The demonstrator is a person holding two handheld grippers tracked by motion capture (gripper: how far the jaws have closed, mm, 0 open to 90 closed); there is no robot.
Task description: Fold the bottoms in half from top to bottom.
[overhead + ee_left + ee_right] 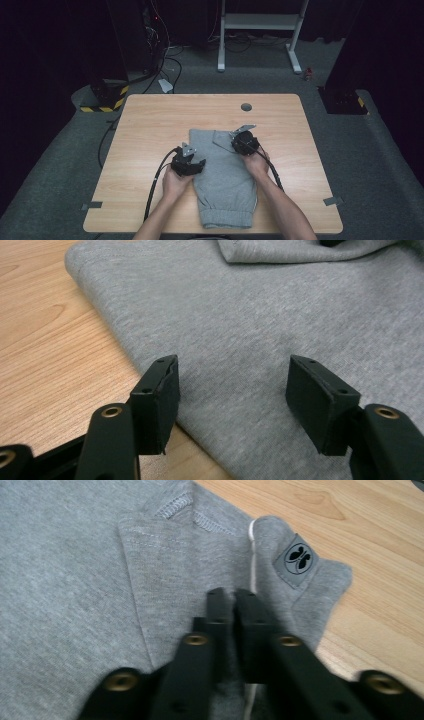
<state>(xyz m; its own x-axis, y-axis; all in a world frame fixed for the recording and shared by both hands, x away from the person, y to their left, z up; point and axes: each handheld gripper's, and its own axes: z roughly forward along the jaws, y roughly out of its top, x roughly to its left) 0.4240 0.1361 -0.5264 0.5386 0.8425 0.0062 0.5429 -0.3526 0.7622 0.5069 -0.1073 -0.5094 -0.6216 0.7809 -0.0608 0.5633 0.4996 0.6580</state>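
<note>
Left claw (232, 385) gaping, right claw (234, 597) closed

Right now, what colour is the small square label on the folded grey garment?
Grey with a black butterfly-like emblem, clearest in the right gripper view.

The grey garment (225, 175) is soft, matt knitted cloth with stitched seams; the desk (150, 125) is smooth pale wood-grain; fingers (160, 400) are matt black.

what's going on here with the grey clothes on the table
A person is handling grey sweat shorts spread on a wooden table, a gripper in each hand. The right gripper has its jaws shut at the shorts' folded upper corner, by a white drawstring and a small logo tag; whether cloth is pinched is hard to tell. The left gripper hangs open over the shorts' left edge, holding nothing.
</note>
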